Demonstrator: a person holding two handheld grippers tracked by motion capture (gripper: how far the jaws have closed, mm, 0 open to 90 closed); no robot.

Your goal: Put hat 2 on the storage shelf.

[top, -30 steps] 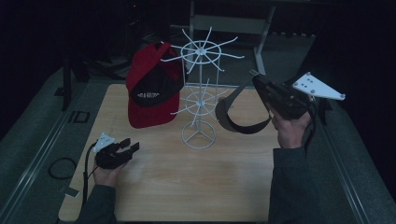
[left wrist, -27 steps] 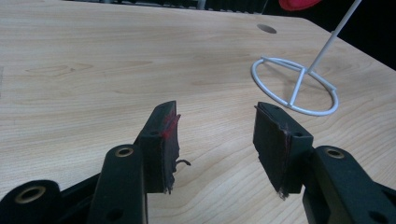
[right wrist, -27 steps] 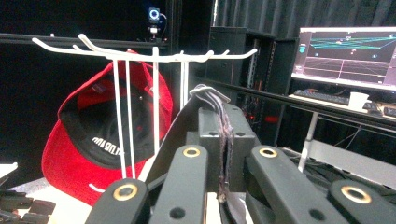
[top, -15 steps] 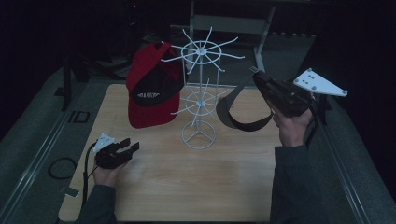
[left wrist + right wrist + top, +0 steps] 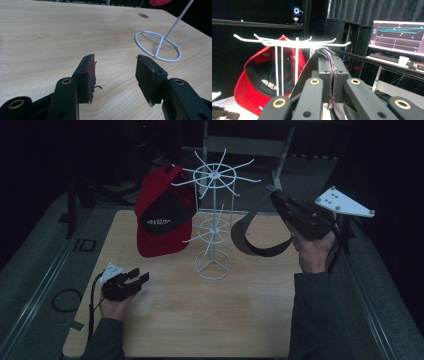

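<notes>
Nearest, the left gripper (image 5: 134,279) sits low on the table (image 5: 260,320) at the near left, jaws wide apart with nothing between them; its view has bare pale wood-grain laminate between the worn black pads (image 5: 88,75), one smeared with red. Further in, mid-table, the rack (image 5: 214,225): thin white wire, ring base, one upright, two tiers of radiating hooked prongs. Looks light, so it could tip if pulled sideways. A red cap (image 5: 162,217) with dark lining and white lettering already hangs on the rack's left side, brim down. To the right and raised off the table, the right gripper (image 5: 278,200) is clamped fully down on a dark visor (image 5: 250,237), a soft fabric band with a curved stiff brim, drooping below the jaws in an open loop. In the right gripper view the pinched edge of the band sits just beside the top-tier prongs (image 5: 287,41), at about their height. My read: the hanging step is in hand, transport nearly done. Next move calls for getting the band loop over a free prong tip on the right side, lowering until the prong carries it, then releasing. The loop is floppy, so it may need a steadying hand from the idle left.
</notes>
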